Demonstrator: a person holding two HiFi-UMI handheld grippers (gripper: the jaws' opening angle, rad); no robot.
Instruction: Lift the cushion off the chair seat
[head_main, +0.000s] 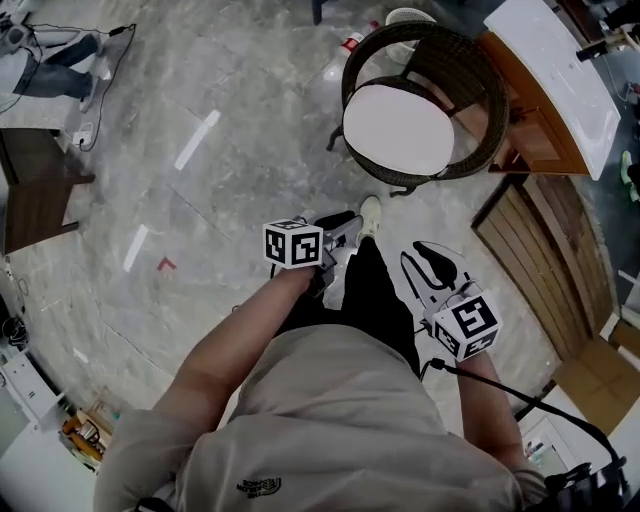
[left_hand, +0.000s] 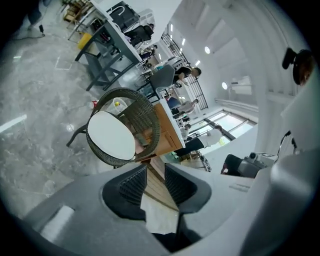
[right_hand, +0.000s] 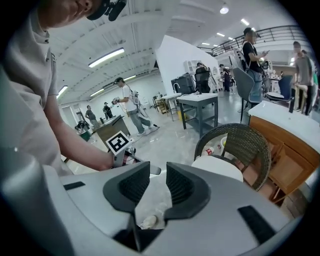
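Note:
A round white cushion (head_main: 398, 128) lies on the seat of a dark wicker chair (head_main: 480, 90) at the top of the head view. Both grippers hang in front of the person, well short of the chair. My left gripper (head_main: 345, 222) is at the middle and my right gripper (head_main: 425, 252) is to its right. The left gripper view has the cushion (left_hand: 111, 135) and chair (left_hand: 145, 117) ahead, beyond the left gripper (left_hand: 156, 182), whose jaws stand apart around nothing. In the right gripper view the cushion (right_hand: 217, 167) is ahead to the right of the right gripper (right_hand: 157, 187), also open and empty.
A wooden cabinet with a white top (head_main: 545, 100) stands right beside the chair. A bottle (head_main: 345, 48) and a white bucket (head_main: 405, 18) sit on the floor behind it. Grey tables (left_hand: 107, 45) and several people are farther off. Tape marks (head_main: 197, 138) dot the marble floor.

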